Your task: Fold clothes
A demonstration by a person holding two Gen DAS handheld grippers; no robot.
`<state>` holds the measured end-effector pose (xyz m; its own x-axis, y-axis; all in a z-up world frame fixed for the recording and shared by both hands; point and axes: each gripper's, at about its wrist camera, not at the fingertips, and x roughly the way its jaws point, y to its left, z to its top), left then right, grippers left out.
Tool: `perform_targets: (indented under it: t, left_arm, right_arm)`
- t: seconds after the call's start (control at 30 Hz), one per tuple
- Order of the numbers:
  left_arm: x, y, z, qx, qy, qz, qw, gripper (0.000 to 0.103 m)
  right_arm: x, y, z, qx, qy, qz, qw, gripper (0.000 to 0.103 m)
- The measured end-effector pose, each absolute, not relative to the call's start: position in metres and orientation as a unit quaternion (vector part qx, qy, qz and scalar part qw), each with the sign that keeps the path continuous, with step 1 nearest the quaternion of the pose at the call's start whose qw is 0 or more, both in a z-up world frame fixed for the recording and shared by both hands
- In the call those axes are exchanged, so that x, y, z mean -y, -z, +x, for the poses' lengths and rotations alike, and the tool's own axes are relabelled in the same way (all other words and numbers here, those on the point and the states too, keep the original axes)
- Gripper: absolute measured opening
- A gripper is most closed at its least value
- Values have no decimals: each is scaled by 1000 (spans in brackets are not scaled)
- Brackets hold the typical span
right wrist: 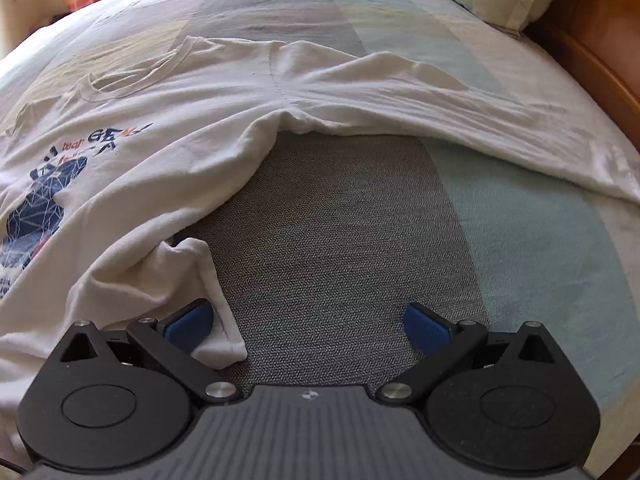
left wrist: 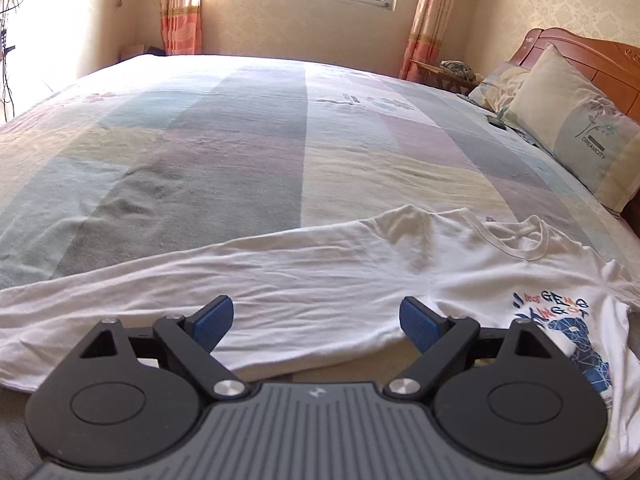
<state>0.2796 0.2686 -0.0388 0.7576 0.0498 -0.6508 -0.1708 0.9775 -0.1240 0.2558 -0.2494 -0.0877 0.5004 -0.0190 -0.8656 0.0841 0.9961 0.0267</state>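
Note:
A white long-sleeved T-shirt (left wrist: pixel 320 280) with a blue and orange print lies spread and wrinkled on the bed, collar toward the pillows. In the left wrist view one sleeve stretches out to the left, and my left gripper (left wrist: pixel 316 320) hovers over it, open, with nothing between its blue pads. In the right wrist view the shirt (right wrist: pixel 160 128) covers the left and upper part, its other sleeve reaching right. My right gripper (right wrist: pixel 308 326) stands open over bare grey sheet; a folded corner of the shirt hem (right wrist: pixel 208 304) lies just beside its left pad.
The bed sheet (left wrist: pixel 240 140) has pastel colour blocks and runs far beyond the shirt. Pillows (left wrist: pixel 572 128) lean on a wooden headboard (left wrist: pixel 592 52) at the right. A window with curtains is at the back. The wooden bed frame (right wrist: pixel 592 52) edges the right wrist view.

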Motion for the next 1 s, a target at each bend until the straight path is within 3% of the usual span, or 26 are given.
perform_targets:
  t: [0.23,0.3,0.5,0.73,0.9,1.0]
  left_arm:
    - [-369,84,254,-381,-129,-175,899,89]
    - [-378,82,228,-373,-116,-186,902,93]
    - [-407,57,197,-388,-167,-164,892,93]
    - [-421,41,235,-372,-146,-158,903,94]
    - [-415,77,254,-441,-171,-162,866,94]
    - [-392,72,252,-446,-167,-127,870,94]
  right_arm:
    - [241,87,261,-520,62,41,851,103]
    - [241,88,261,-521,63,43,850,103]
    - [241,89,266,-525,65,49,847,103]
    - [239,79,276,-549,87,55,830,103]
    - [199,19,263,-471,58,14,880,103]
    - [164,-11,250,-412,-13,-22,911,103]
